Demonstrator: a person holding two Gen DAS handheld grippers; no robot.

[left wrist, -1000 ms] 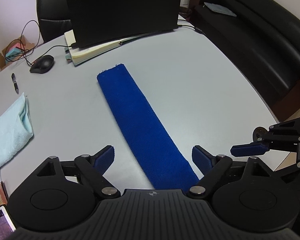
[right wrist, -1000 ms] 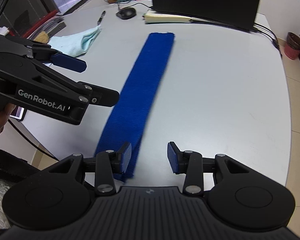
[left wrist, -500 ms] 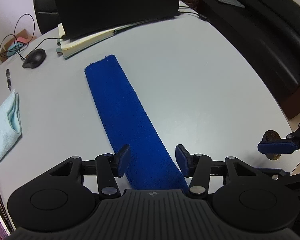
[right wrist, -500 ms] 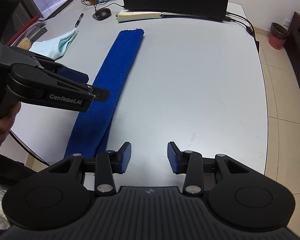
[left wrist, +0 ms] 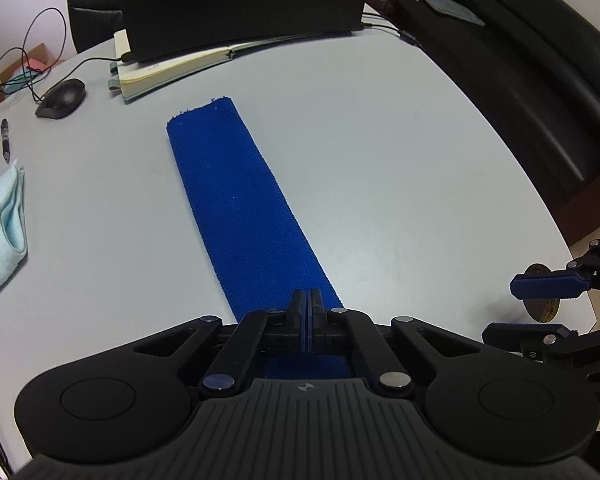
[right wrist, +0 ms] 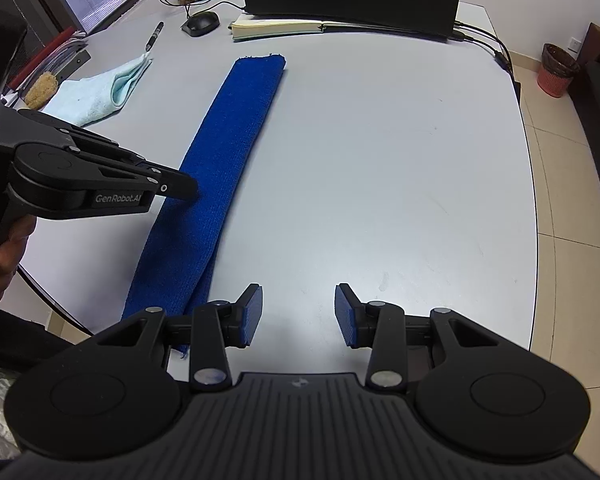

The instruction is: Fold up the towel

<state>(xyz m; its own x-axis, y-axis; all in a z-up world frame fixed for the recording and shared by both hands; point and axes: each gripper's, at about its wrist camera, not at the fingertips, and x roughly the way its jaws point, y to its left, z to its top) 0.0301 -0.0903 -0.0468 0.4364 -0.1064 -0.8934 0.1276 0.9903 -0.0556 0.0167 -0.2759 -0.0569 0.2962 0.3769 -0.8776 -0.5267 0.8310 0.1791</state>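
A blue towel (left wrist: 240, 204), folded into a long narrow strip, lies on the grey table and runs away from me; it also shows in the right wrist view (right wrist: 228, 140). My left gripper (left wrist: 308, 300) has its jaws closed together over the strip's near end; in the right wrist view (right wrist: 184, 188) its tip rests on the towel. My right gripper (right wrist: 298, 308) is open and empty above bare table, just right of the towel's near end; it shows at the right edge of the left wrist view (left wrist: 548, 300).
A light-blue cloth (left wrist: 0, 232) lies left of the towel. A pen (left wrist: 5, 140), a mouse (left wrist: 62, 98), an open notebook (left wrist: 180, 68) and a black monitor (left wrist: 240, 0) stand at the far side. A black sofa (left wrist: 540, 80) is beyond the table's right edge.
My left gripper's jaws have closed from wide open onto the towel's near end. My right gripper has stayed open and drawn back to the right of the towel.
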